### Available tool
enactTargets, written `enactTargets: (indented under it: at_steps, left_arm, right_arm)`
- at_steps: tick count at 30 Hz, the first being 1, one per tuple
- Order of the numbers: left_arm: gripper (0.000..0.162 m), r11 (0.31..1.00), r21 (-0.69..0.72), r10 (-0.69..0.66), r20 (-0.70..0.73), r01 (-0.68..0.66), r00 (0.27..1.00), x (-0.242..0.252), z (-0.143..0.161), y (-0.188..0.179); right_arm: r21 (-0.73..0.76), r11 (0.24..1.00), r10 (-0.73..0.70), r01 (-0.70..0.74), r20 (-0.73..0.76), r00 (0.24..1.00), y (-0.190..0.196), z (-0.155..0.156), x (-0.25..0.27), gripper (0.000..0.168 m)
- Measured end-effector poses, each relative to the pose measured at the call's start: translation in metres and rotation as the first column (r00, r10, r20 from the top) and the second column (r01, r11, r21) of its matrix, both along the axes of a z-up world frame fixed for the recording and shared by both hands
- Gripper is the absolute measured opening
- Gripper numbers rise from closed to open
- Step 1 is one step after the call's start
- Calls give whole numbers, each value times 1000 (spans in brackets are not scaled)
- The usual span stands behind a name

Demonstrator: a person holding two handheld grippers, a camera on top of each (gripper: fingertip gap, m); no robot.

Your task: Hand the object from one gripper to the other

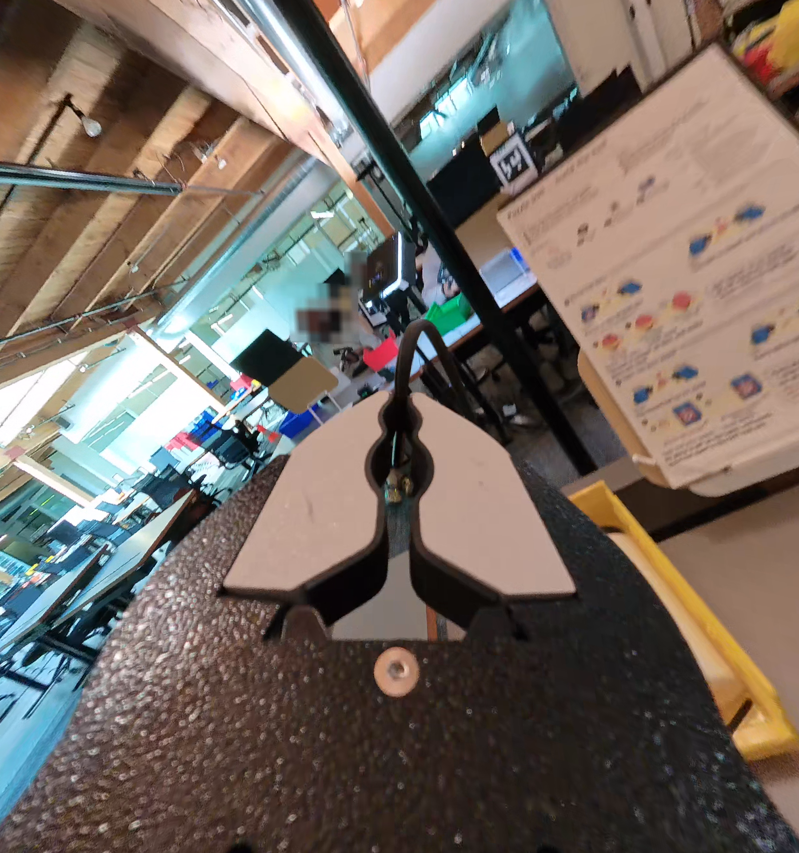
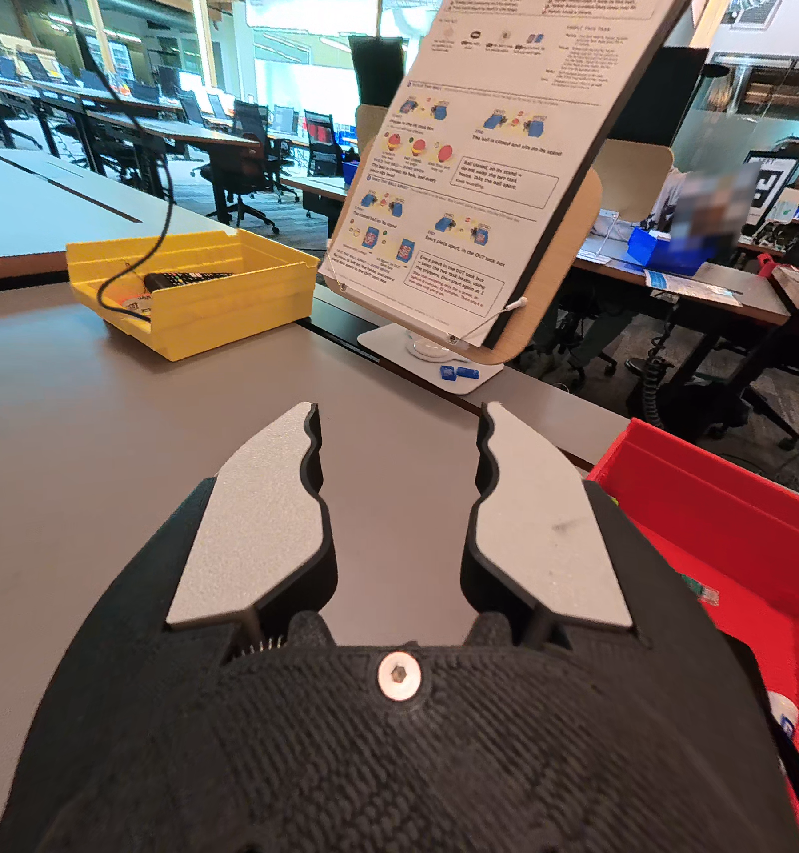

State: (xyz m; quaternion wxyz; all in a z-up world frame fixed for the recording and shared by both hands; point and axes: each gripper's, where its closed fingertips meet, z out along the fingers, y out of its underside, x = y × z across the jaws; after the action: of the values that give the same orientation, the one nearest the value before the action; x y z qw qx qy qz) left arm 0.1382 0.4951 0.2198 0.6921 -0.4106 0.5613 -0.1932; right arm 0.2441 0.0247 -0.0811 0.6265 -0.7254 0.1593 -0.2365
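Note:
My left gripper [image 1: 400,406] is shut on a thin black cable [image 1: 409,351], which loops up out of the fingertips; small metal connector ends [image 1: 397,487] show between the fingers. The gripper is lifted and tilted toward the ceiling. In the right wrist view the same black cable [image 2: 157,152] hangs down from above into the yellow bin [image 2: 194,318]. My right gripper [image 2: 400,415] is open and empty, low over the grey table [image 2: 111,438], well short of the cable.
A black remote [image 2: 185,279] lies in the yellow bin, which also shows in the left wrist view [image 1: 665,577]. A tilted instruction board on a white stand [image 2: 471,184] is behind the table. A red bin [image 2: 711,531] sits at my right. Small blue pieces [image 2: 457,372] lie on the stand base. Some 55 centimeters of space lies between my two pairs of fingers.

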Motion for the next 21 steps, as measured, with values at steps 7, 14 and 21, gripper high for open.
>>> enactTargets:
  at_steps: [7,14,21]
  left_arm:
    - [2,980,-55,-174,218,190,960,-25,96,-66]
    - [3,792,-198,-516,287,577,807,-32,112,-174]
    - [2,506,-329,-718,351,797,601,-48,60,-258]
  right_arm:
    - [-37,988,154,-152,65,986,38,1,-35,68]
    - [124,907,390,-402,106,915,123,25,-106,80]
    - [93,943,297,-319,191,936,174,35,-109,86]
